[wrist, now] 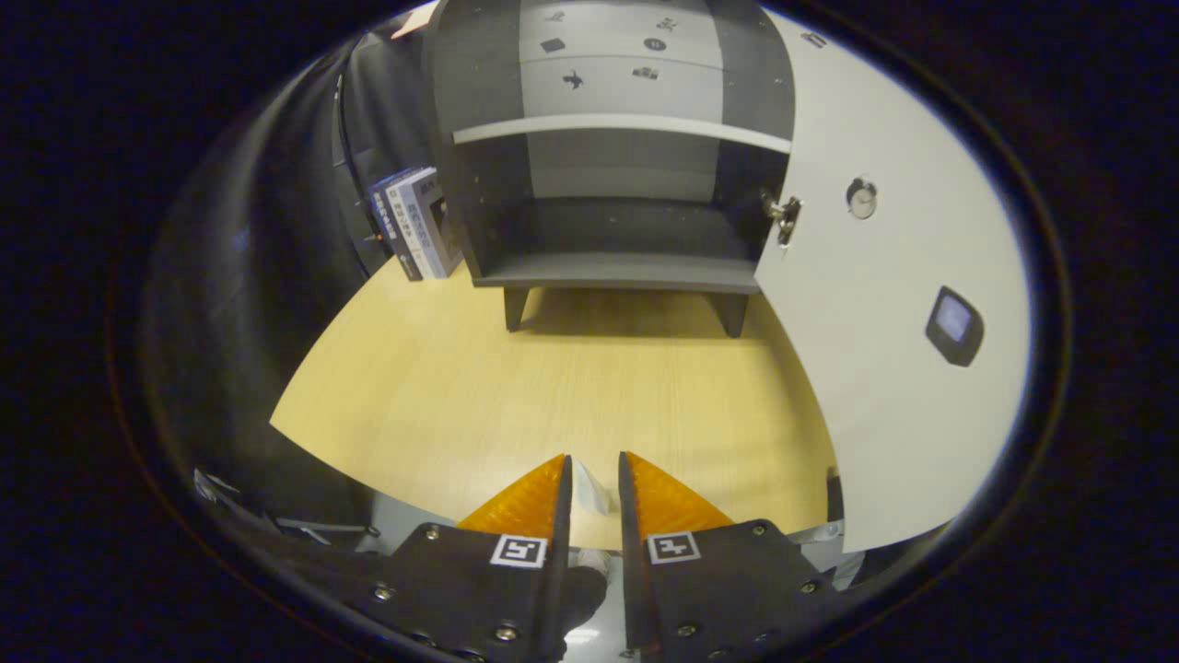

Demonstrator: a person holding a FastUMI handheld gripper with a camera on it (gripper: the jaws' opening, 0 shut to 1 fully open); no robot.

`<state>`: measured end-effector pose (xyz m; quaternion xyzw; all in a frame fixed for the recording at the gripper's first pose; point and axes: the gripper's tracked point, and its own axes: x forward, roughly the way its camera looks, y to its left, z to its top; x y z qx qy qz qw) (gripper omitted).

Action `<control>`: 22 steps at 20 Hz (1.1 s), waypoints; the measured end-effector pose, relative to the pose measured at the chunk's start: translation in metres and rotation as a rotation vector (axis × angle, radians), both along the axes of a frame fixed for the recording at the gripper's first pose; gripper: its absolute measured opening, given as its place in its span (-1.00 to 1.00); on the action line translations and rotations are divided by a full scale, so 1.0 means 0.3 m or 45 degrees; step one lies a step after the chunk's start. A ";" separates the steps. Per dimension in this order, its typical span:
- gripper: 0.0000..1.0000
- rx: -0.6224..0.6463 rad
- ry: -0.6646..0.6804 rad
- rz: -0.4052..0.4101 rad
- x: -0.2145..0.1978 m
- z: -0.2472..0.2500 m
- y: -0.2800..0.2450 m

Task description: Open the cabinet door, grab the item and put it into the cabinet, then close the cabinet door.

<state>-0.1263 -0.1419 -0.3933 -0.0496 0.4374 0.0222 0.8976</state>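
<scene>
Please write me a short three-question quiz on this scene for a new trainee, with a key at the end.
1. True or false: the cabinet door is swung open.
2. What stands beside the cabinet, on the side away from the door? A) books B) a kettle C) a plant
3. Fill in: the cabinet's lower shelf holds ____.

Key:
1. True; the inside is open to view.
2. A, the books stand upright on the wooden table.
3. Nothing; it is bare. The hand-held gripper hangs above the table's near edge, fingers close together with a narrow gap, pressing on nothing I can make out.
</scene>
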 end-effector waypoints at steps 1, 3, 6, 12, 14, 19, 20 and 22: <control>-0.48 0.004 0.035 0.031 0.003 -0.033 0.001; -0.48 -0.007 0.094 0.083 0.000 -0.095 0.004; -0.48 0.016 0.178 0.131 -0.008 -0.182 0.012; -0.72 0.015 0.226 0.116 -0.008 -0.257 -0.017; -0.72 0.009 0.211 0.084 0.000 -0.256 -0.029; -0.92 -0.002 0.180 0.045 0.039 -0.183 -0.049; -0.91 -0.001 0.171 0.032 0.045 -0.148 -0.056; -0.91 0.010 0.145 -0.001 0.069 -0.062 -0.059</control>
